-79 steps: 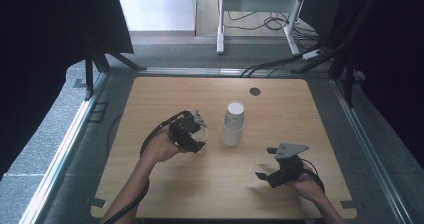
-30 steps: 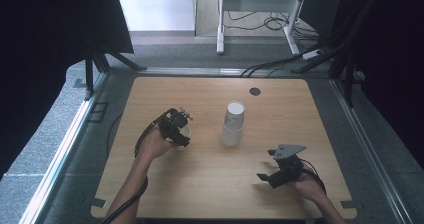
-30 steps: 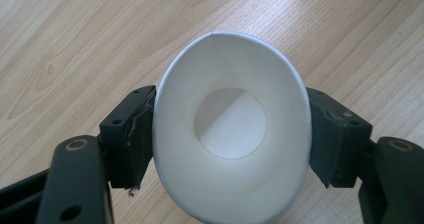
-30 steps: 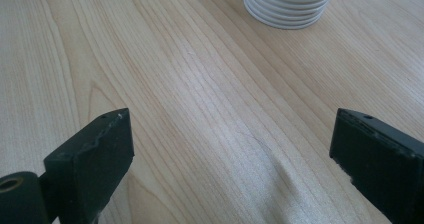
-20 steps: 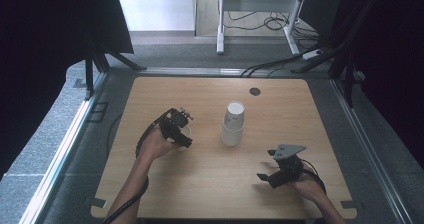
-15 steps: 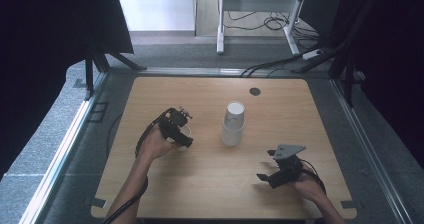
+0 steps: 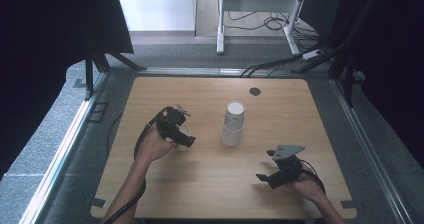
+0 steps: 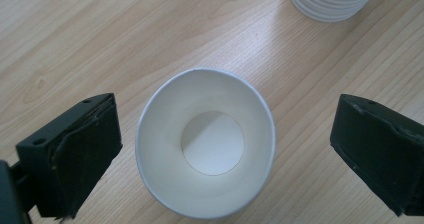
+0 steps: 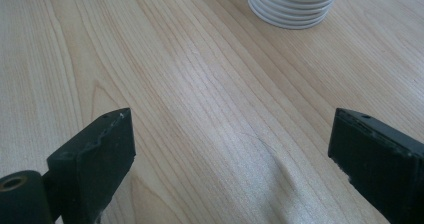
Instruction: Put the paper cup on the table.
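Observation:
A single white paper cup [image 8: 207, 149] stands upright on the wooden table [image 7: 200, 194], left of centre [image 7: 184, 134]. My left gripper [image 8: 220, 154] points down over it, and its jaws have just been opening. They now stand wide on either side of the cup, clear of its rim. In the high view the left gripper [image 7: 181, 135] sits at the cup. A stack of white cups [image 7: 233, 124] stands mouth-down at the table's middle, and its base rims appear again [image 8: 332, 1] [image 9: 295, 4]. My right gripper [image 7: 265, 165] rests near the front right, open over bare wood [image 9: 230, 159].
A small dark round grommet [image 7: 255, 91] is set in the table's far edge. Cables trail from both grippers towards the person's forearms. Beyond the table are grey floor, a white desk frame [image 7: 257, 4] and loose cables.
The left gripper has moved left, away from the cup stack, with a single cup that now stands on the table under it. The right gripper has not moved.

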### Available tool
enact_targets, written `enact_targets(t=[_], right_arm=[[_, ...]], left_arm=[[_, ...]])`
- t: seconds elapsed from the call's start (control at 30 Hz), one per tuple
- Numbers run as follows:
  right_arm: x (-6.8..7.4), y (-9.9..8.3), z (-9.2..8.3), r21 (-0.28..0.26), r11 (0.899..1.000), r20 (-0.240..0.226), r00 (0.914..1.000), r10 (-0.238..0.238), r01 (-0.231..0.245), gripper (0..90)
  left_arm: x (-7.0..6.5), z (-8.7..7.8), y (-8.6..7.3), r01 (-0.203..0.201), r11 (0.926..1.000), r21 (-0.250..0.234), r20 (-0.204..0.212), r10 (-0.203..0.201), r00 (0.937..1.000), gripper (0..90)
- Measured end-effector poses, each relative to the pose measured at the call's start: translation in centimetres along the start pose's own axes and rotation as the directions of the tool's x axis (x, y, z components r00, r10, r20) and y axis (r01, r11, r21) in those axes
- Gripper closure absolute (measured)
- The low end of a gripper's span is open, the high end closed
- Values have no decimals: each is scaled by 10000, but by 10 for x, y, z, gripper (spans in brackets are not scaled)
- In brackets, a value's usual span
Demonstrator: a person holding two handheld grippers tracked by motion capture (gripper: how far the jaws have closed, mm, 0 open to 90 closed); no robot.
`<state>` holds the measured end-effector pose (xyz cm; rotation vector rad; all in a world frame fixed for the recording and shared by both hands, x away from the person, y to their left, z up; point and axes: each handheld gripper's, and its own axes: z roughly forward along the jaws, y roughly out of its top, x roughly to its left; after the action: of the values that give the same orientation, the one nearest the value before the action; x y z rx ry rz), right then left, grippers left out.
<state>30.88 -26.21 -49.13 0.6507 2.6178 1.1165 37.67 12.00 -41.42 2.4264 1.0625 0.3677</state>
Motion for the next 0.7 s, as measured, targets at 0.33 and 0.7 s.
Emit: enact_targets(t=[0.33, 0.7], right_arm=[[0, 0, 1, 20, 10000, 13, 10000, -13, 13, 51], [0, 0, -1, -46, 10000, 83, 10000, 23, -22, 53]], left_arm=[[-10, -18, -6, -279, 9961, -842, -276, 257, 9993, 0], [-17, -29, -18, -220, 9866, -1615, -417, 155, 9990, 0]])
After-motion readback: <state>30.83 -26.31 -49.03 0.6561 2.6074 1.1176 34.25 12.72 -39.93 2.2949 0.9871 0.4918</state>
